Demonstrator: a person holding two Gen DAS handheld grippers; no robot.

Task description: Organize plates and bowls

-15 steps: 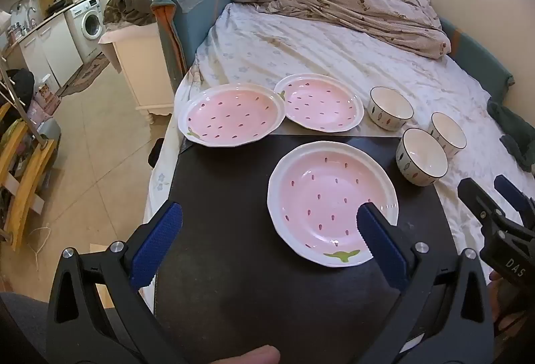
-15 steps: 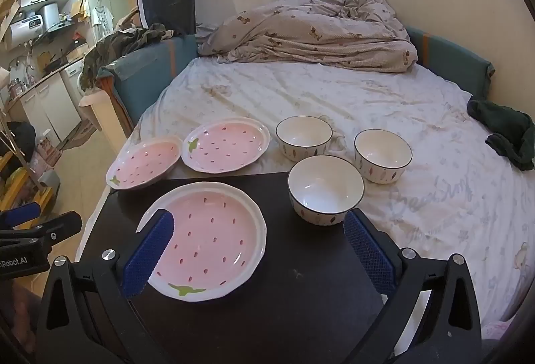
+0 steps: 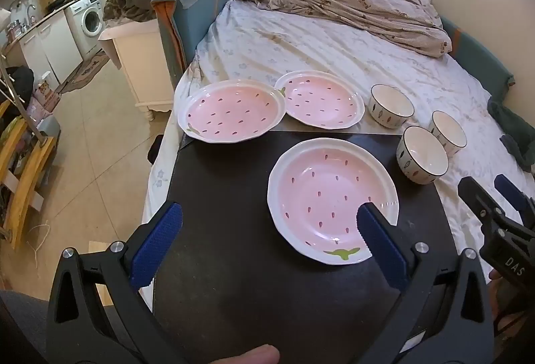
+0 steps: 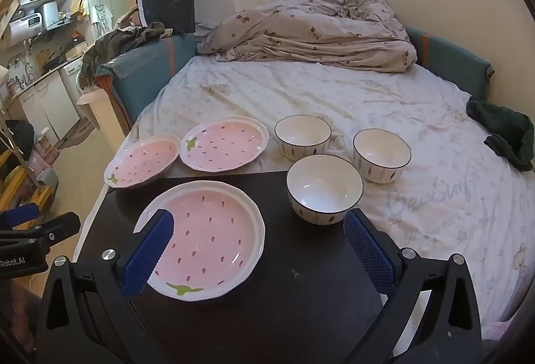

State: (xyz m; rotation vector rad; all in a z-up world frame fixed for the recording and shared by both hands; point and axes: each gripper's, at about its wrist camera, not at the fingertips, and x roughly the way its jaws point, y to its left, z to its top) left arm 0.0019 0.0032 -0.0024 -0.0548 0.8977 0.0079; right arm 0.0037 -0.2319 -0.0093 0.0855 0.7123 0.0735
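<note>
A pink strawberry-pattern plate (image 3: 332, 198) lies flat on a dark tabletop (image 3: 234, 197), its green stem mark toward the cameras. Two matching plates, the left plate (image 3: 230, 111) and the far plate (image 3: 322, 100), sit behind it at the table's far edge, their rims touching or overlapping; from the left wrist view it is hard to say whether they rest on the table or on the bedsheet. A white bowl (image 4: 324, 188) with a dark rim stands at the table's far right corner, just beside the near plate. Two more bowls, one further back (image 4: 302, 136) and one to the right (image 4: 381, 153), stand on the bedsheet (image 4: 334, 96) close by. The left gripper (image 3: 267, 230) hovers above the table with its blue-padded fingers spread wide and nothing between them; its right finger overlaps the near plate's rim in the picture. The right gripper (image 4: 257, 242) is likewise wide apart and empty above the same plate and bowl. A crumpled duvet (image 4: 311, 29) lies at the head of the bed, dark green cloth (image 4: 505, 133) at its right edge.
</note>
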